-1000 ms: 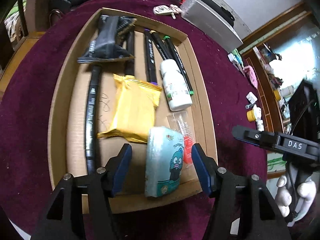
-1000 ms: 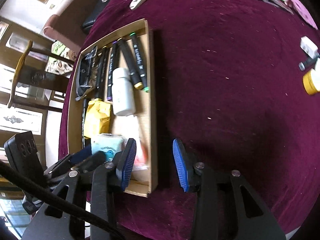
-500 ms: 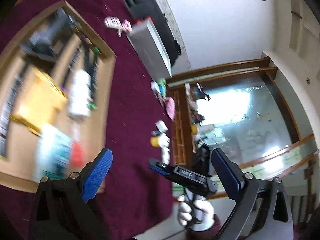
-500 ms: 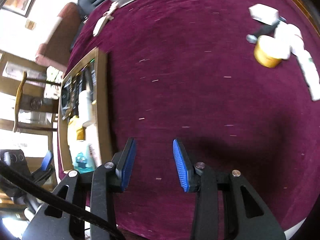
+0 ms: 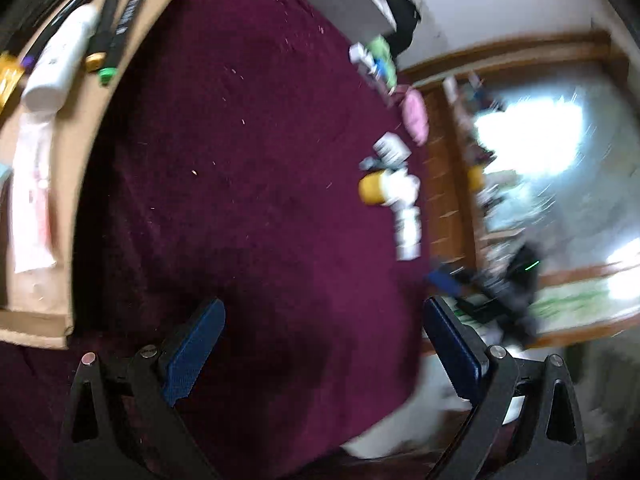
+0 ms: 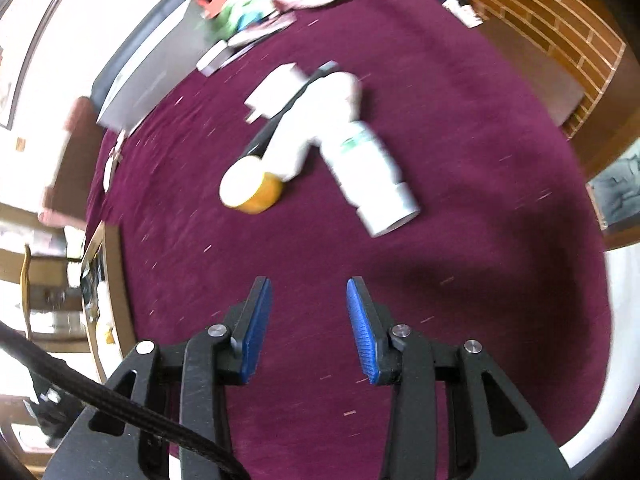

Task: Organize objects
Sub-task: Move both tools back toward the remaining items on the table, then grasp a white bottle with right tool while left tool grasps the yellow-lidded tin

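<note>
No text can be read in either view. Green printing is seen on the label of the white bottle (image 6: 366,160), and pale lettering on a black marker (image 5: 127,20) in the cardboard tray (image 5: 86,152), but both are blurred beyond reading.

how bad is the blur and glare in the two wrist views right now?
Left wrist: motion smear throughout, worst around the blown-out window; tray soft; left tongs sharp. Right wrist: white bottle and yellow jar streaked, wall overexposed; right tongs crisp.
</note>
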Motion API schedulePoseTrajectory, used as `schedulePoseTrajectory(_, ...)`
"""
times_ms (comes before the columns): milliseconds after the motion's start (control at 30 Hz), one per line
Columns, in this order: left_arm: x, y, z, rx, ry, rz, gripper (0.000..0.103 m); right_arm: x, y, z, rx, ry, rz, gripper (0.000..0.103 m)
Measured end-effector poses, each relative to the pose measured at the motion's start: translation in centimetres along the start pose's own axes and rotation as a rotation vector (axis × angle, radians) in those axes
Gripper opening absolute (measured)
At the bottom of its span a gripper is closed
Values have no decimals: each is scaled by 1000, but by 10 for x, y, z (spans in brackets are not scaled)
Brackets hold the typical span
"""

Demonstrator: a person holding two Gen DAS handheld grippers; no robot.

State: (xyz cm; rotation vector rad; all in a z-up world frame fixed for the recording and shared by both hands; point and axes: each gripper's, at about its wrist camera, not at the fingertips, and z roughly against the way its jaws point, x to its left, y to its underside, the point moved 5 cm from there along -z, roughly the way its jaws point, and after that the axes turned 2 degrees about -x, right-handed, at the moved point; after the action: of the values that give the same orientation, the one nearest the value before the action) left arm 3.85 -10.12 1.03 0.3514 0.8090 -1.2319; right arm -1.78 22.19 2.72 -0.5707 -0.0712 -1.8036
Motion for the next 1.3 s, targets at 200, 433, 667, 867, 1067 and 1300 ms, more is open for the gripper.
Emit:
schedulePoseTrajectory(200,-25,24,-49,18,-343,-255,97,-20,-29,-1,-12,31,35,41)
schedulePoseTrajectory(433,-25,41,-67,53,-431,-302,97,-16,-46,-16,10,37,127,41)
schedulePoseTrajectory(667,-27,39,-75,16,-437,-263,101,-7,-50,-38,50,50,212,46)
schedulePoseTrajectory(867,-33,38,-85,56,-509,-291,101,1,-56,-62,77,85,268,46)
schedulePoseTrajectory(1067,-63,8,-77,-31,-473,-293,101,-4,-47,-70,130,69,276,32)
schedulePoseTrajectory(1300,-124,-44,-115,-133,-482,-543,100,-35,-26,-52,167,12,205,32)
